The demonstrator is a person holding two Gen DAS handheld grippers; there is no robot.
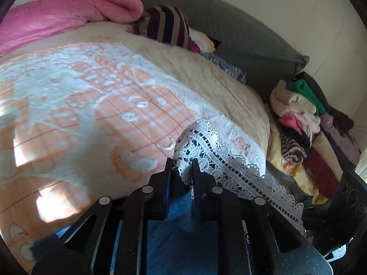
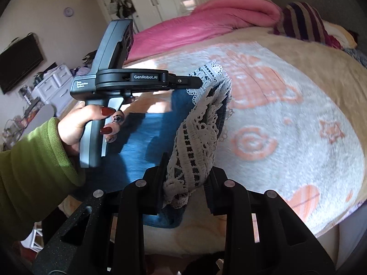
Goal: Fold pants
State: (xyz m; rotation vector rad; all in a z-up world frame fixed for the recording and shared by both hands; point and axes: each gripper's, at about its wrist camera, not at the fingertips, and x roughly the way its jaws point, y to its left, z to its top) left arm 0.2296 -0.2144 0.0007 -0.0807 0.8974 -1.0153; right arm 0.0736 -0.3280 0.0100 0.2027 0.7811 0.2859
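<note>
Over the bed with its orange-and-white blanket (image 1: pixel 96 105), we hold the blue pants (image 2: pixel 146 133) up by their white lace hem (image 2: pixel 195 146). Our left gripper (image 1: pixel 182 171) is nearly closed, pinching the lace edge between its fingers. Our right gripper (image 2: pixel 187 178) is clamped on a bunched fold of the same lace, with the denim hanging below. A pink quilt (image 1: pixel 68 11) lies at the blanket's far side, and a pile of clothes (image 1: pixel 305 123) sits beside the bed.

Blue pants (image 2: pixel 146 135) with white lace hem (image 2: pixel 195 151).
</note>
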